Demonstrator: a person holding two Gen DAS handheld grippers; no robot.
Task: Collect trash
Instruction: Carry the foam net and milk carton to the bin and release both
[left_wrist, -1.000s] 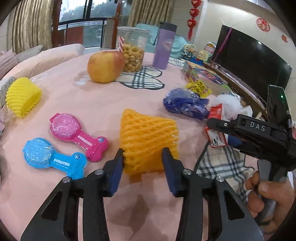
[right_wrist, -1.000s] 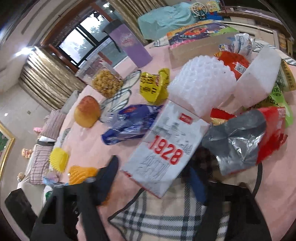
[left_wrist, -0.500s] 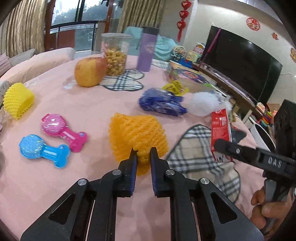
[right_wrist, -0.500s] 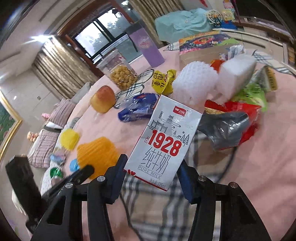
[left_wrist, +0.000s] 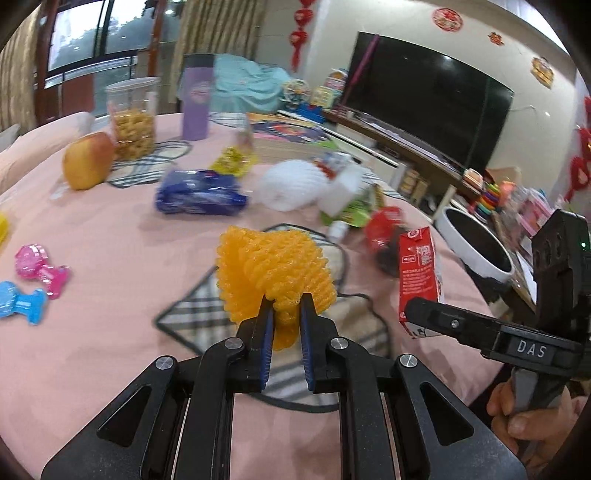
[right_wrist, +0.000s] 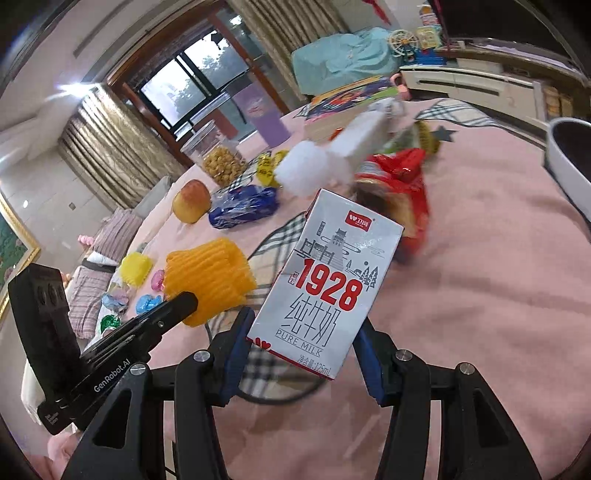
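My left gripper is shut on an orange foam fruit net and holds it off the pink table. In the right wrist view the same net hangs at the tip of the left gripper. My right gripper is shut on a grey and red milk carton, lifted above the cloth. That carton also shows in the left wrist view, pinched by the right gripper's finger. A white bin with a dark inside stands past the table's right edge, also seen as a white rim.
Loose trash lies mid-table: a blue wrapper, a white foam net, a red wrapper, a yellow wrapper. An apple, a snack jar, a purple bottle, pink and blue toys and plaid mats are there too.
The left jaws closed on the orange net and lifted it. The right gripper picked the carton off the table. Both hands swung toward the table's right side, bringing the white bin into view.
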